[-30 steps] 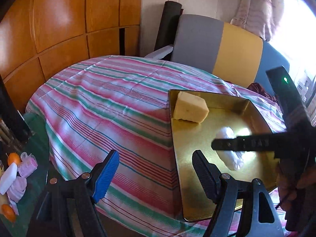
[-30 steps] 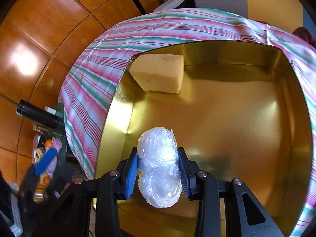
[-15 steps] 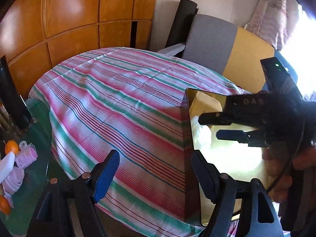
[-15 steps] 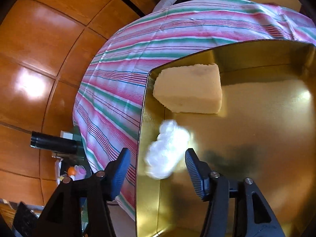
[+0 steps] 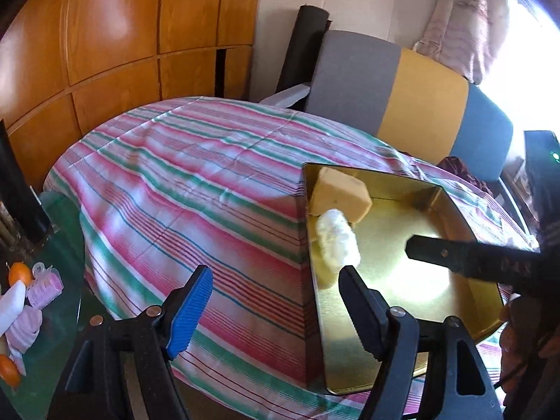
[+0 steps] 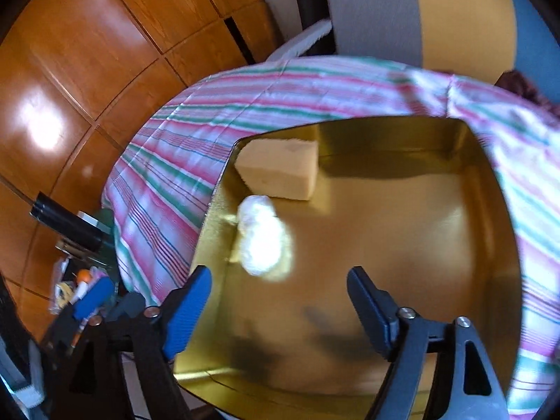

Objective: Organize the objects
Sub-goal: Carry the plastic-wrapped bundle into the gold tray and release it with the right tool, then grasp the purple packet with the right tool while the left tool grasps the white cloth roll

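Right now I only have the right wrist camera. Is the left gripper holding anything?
Observer: No. The left gripper is open and empty, over the striped cloth just left of the gold tray.
Operator: Is my right gripper clear of the white bundle?
Observer: Yes. In the left wrist view the right gripper hangs over the tray, apart from the white bundle. Its jaws have just been opening, with nothing between them.
Operator: The clutter at lower left is a blur here. What is it?
Observer: Orange fruits and pink hair rollers on a green side table.
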Tool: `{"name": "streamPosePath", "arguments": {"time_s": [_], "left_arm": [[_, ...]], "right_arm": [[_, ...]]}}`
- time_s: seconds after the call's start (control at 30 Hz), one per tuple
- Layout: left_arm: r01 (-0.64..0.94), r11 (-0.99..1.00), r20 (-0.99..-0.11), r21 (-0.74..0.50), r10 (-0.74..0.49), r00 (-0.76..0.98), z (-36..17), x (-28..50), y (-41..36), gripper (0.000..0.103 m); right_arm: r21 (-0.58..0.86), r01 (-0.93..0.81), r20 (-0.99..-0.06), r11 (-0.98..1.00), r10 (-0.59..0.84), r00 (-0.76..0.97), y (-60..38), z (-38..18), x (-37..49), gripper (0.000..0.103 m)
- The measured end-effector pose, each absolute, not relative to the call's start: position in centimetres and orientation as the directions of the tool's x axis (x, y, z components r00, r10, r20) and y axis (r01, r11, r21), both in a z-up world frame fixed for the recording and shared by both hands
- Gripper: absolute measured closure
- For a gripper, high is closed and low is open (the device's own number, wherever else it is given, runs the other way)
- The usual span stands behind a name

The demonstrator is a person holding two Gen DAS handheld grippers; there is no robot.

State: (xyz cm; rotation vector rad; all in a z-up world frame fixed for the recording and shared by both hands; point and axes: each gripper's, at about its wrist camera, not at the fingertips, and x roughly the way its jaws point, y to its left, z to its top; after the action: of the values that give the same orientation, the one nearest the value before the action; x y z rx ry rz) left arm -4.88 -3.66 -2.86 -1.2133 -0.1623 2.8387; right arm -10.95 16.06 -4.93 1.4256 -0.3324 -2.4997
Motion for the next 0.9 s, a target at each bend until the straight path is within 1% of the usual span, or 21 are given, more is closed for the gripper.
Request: {"name": "streamPosePath", "arguments": {"time_s": [0.17,0.37,0.47,0.7,0.9], "left_arm": [[-0.054,-0.992,-0.702,-0.117,0.121,-0.702,-2.1,-4.2,-2.4,0.028],[-0.109,-0.989,-0.698,-0.103,0.150,-0.700,-1.6,-3.6,-0.6,0.028],[-0.139,-0.986,-0.701,-0.095,0.165,-0.694,-1.5,-3.4,0.5,0.028],[-0.246,-0.966,-0.702,-0.079,0.229,-0.674,-1.1,-3.1,3.7,0.028],[-0.374,-0.925,-0.698,-0.071,0.314,-0.644,-0.7,-2.9,8.1,0.028]], "right_arm": [[0.245,0.094,-0.798,-0.965,-0.256,-0.546,17.9,-3.8,-8.1,0.015],[0.205,0.055,-0.786,-0.977,-0.198,-0.586,21.0,-3.1,-4.6,0.014],[0.209,0.019,-0.783,-0.978,-0.179,-0.595,22.8,-3.1,-3.1,0.014],[0.224,-0.114,-0.782,-0.968,-0.109,-0.613,29.4,-2.7,0.5,0.014],[0.217,-0.324,-0.778,-0.921,0.038,-0.627,38.4,-1.1,5.6,0.013]]}}
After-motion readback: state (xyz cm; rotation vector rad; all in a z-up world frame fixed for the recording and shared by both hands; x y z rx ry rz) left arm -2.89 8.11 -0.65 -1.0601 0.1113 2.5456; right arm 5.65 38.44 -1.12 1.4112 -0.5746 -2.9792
